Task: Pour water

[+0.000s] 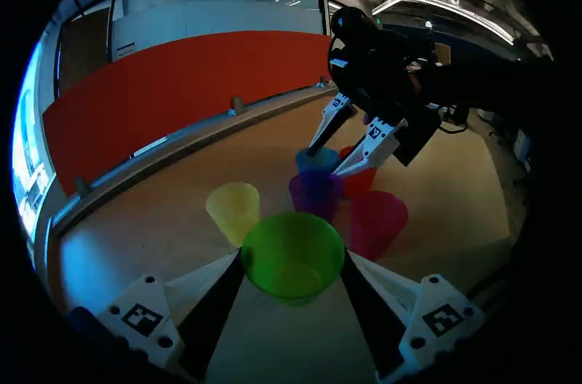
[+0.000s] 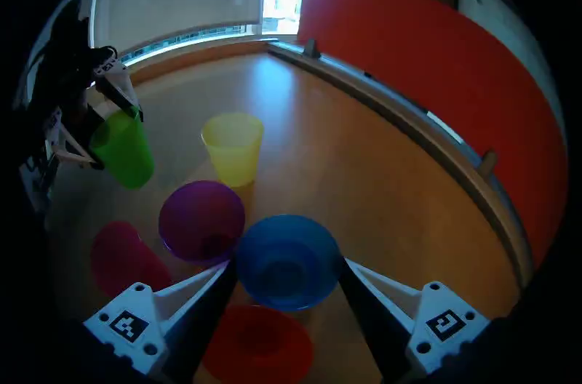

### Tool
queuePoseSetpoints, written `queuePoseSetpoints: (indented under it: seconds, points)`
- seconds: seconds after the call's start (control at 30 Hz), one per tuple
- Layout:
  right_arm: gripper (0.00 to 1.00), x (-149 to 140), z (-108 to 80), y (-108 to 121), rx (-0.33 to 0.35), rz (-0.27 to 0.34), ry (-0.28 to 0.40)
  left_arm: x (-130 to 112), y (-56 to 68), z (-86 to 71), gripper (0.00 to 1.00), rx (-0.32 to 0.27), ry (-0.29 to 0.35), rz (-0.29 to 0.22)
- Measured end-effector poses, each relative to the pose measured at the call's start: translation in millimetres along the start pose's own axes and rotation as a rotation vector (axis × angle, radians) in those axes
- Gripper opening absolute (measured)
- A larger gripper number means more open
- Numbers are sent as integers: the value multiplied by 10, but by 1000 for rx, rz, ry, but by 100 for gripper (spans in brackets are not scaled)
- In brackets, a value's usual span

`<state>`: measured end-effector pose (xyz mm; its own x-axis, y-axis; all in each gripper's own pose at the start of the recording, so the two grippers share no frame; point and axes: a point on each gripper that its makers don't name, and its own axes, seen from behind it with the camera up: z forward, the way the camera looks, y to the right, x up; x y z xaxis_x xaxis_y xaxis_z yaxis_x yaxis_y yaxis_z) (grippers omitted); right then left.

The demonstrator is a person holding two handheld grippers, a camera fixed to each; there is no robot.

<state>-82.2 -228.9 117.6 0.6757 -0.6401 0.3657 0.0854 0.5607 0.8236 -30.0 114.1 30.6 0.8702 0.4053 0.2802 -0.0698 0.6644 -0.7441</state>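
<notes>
Your left gripper [image 1: 292, 256] is closed on the green cup [image 1: 293, 271], held near the yellow cup [image 1: 234, 209], and your right gripper [image 2: 286, 266] grips the blue cup [image 2: 284, 249] just beside the purple cup [image 2: 201, 220] and red cup [image 2: 258, 344].

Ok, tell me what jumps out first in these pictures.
The translucent green plastic cup clamped in the left claw and the translucent blue plastic cup clamped in the right claw stand out first. Around them a yellow plastic cup, a purple plastic cup, a pink plastic cup and a red plastic cup cluster on the wooden table, beside a long red wall panel.
</notes>
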Motion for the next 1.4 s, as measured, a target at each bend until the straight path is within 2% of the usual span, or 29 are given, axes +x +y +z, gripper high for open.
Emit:
queuePoseSetpoints:
  seconds: [0.27,0.87,1.17,1.4]
  points:
    - [95,-15,28,8,-8,2,-3,-7,-18,6,88,5,2,-3]
    - [92,2,42,9,-13,69,43,22,-34,-5,88,14,9,-9]
    - [92,90,-66,11,-24,80,97,76,-41,2,88,21,17,-8]
    - [92,193,-233,24,-38,91,154,163,-54,-18,88,29,30,-8]
